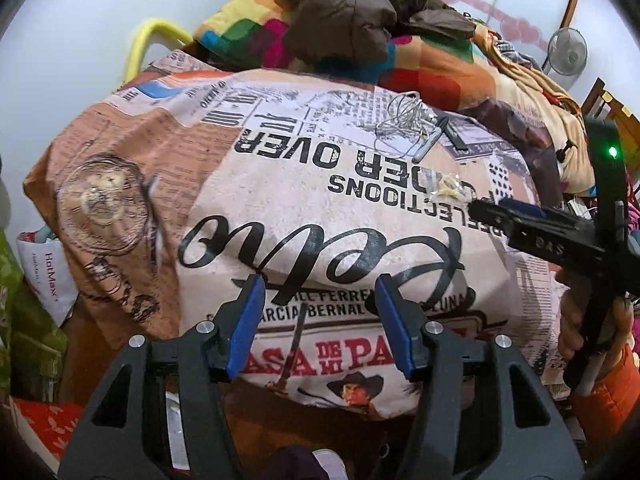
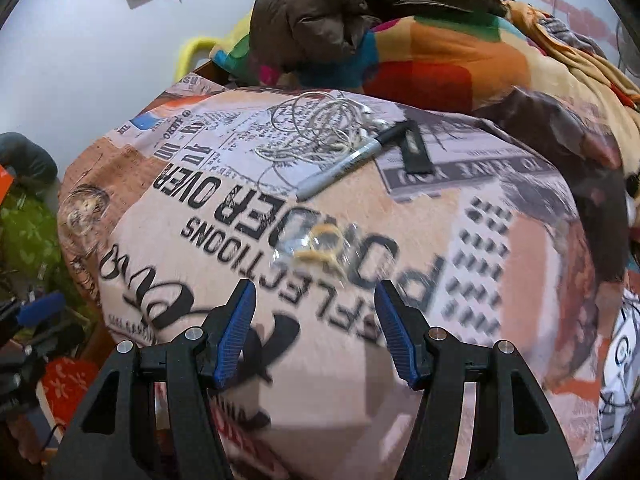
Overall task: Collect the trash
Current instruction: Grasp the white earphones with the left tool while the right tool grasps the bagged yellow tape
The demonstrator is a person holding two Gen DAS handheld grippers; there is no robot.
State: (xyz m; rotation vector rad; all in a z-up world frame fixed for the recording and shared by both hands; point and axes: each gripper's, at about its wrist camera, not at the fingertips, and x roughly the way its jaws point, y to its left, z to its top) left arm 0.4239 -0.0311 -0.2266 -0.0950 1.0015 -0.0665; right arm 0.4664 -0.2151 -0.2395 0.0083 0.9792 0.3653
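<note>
A small crumpled clear wrapper (image 2: 316, 246) with something yellow inside lies on the printed blanket (image 2: 240, 208), just ahead of my right gripper (image 2: 316, 288). That gripper is open and holds nothing. In the left wrist view the same wrapper (image 1: 452, 190) sits beside the tip of the right gripper (image 1: 478, 206), which comes in from the right. A clear plastic cup (image 1: 102, 204) lies on its side at the blanket's left edge, also seen small in the right wrist view (image 2: 84, 208). My left gripper (image 1: 320, 284) hovers open over the blanket's near part, with nothing between its pads.
Further back on the blanket lie a tangled white cable (image 2: 320, 128), a marker pen (image 2: 348, 164) and a black strip (image 2: 416, 148). A brown jacket (image 1: 352, 8) and a colourful quilt (image 1: 432, 76) are piled behind. A white bag (image 1: 44, 276) and clutter lie low left.
</note>
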